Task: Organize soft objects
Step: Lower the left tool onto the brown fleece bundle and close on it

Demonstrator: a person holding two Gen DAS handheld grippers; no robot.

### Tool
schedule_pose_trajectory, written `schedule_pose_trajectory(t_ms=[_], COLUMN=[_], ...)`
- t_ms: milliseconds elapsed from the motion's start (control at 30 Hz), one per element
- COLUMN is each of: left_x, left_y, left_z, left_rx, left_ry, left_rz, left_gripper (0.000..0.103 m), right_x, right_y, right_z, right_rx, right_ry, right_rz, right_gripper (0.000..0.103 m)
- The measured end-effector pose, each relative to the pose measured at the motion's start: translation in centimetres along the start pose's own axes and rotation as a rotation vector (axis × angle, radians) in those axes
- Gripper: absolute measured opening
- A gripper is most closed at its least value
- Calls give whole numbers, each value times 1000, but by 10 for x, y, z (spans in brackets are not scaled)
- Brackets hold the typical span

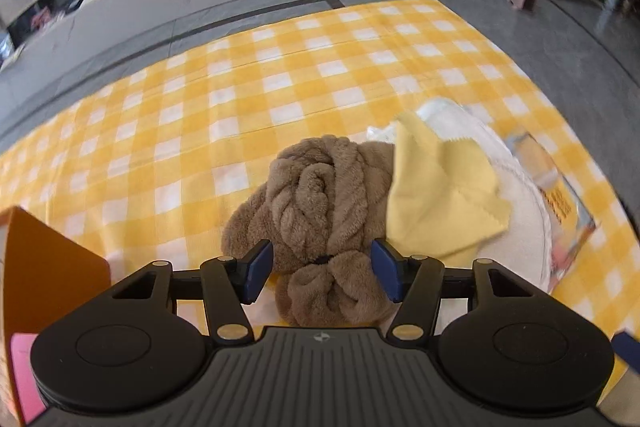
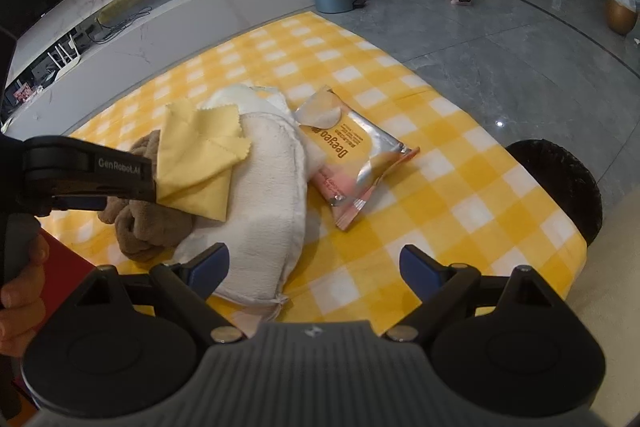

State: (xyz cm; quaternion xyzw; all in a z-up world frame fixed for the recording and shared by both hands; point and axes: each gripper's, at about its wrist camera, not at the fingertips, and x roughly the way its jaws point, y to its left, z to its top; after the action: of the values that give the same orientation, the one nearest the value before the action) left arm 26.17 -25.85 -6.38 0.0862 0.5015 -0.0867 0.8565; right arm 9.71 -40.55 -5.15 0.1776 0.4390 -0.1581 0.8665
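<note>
A twisted brown plush towel (image 1: 320, 195) lies on the yellow checked cloth (image 1: 240, 87). My left gripper (image 1: 322, 267) points down over its near end. The blue pads (image 1: 258, 267) stand on either side of the towel's tied waist without visibly pressing on it. A folded yellow cloth (image 1: 436, 195) rests on a white towel (image 1: 524, 223) just to the right. In the right wrist view my right gripper (image 2: 316, 267) hangs open above the near corner of the white towel (image 2: 264, 195), holding nothing. The brown towel (image 2: 148, 227) and yellow cloth (image 2: 200, 163) lie to its left.
A silver and orange wipes pack (image 2: 352, 155) lies right of the white towel. An orange box (image 1: 52, 267) stands at the near left. A black round object (image 2: 560, 183) sits past the cloth's right edge. A person's hand (image 2: 20, 283) grips the left tool.
</note>
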Motion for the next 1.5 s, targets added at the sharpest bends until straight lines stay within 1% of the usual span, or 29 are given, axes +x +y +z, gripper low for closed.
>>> schedule_pose_trajectory(t_ms=[67,133,233,300,367,400,500,567,600,667,700,767,800,933,1033,1100,1133,1167,1200,1233,1300,1367,1433,1500], left_x=[3,4,16,18,22,25,33,35,33,31,30,29,29,23,15,7,2,-3,-7,-11,-11,-7,-8,-6], left_y=[2,3,0,1,3,5,9,9,10,11,12,10,9,5,3,4,4,4,7,10,17,25,31,32], left_z=[2,3,6,9,11,12,15,16,15,13,12,11,11,9,8,5,4,3,1,0,-2,-4,-3,-3], left_rx=[-35,-39,-8,-29,-46,-45,-67,-57,-53,-65,-78,-90,-83,-44,0,52,91,125,145,154,152,127,97,81], left_ry=[15,13,65,73,91,99,136,150,144,131,127,122,119,93,86,63,40,17,-9,-31,-45,-44,-46,-35], left_rz=[17,-6,-42,-47,-72,-87,-110,-122,-128,-141,-139,-106,-91,-80,-71,-90,-87,-77,-72,-66,-81,-112,-151,-141], left_gripper=[67,68,71,74,82,84,87,88,87,79,77,70,69,60,55,47,40,36,28,24,23,20,19,19], right_x=[0,1,6,10,14,16,20,23,25,27,28,31,33,36,40,42,43,44,45,46,46,47,48,51], right_y=[2,5,7,5,2,-1,-8,-10,-9,-4,-1,4,6,14,21,25,27,29,30,31,33,36,39,46], right_z=[1,0,1,4,9,10,14,17,18,17,17,17,17,17,18,19,19,19,18,18,18,19,19,19], right_rx=[-11,-25,-33,-14,21,43,107,117,113,91,73,33,23,-8,-40,-46,-51,-60,-69,-76,-82,-90,-99,-130], right_ry=[-3,3,10,9,2,-7,-33,-45,-51,-73,-87,-91,-90,-101,-97,-94,-93,-91,-90,-91,-99,-102,-108,-107], right_rz=[0,2,10,16,5,-6,-19,-2,6,19,23,43,54,97,119,129,136,145,151,152,149,142,145,161], right_gripper=[91,91,91,91,91,91,91,91,91,91,91,91,91,90,86,86,86,86,86,86,86,86,86,86])
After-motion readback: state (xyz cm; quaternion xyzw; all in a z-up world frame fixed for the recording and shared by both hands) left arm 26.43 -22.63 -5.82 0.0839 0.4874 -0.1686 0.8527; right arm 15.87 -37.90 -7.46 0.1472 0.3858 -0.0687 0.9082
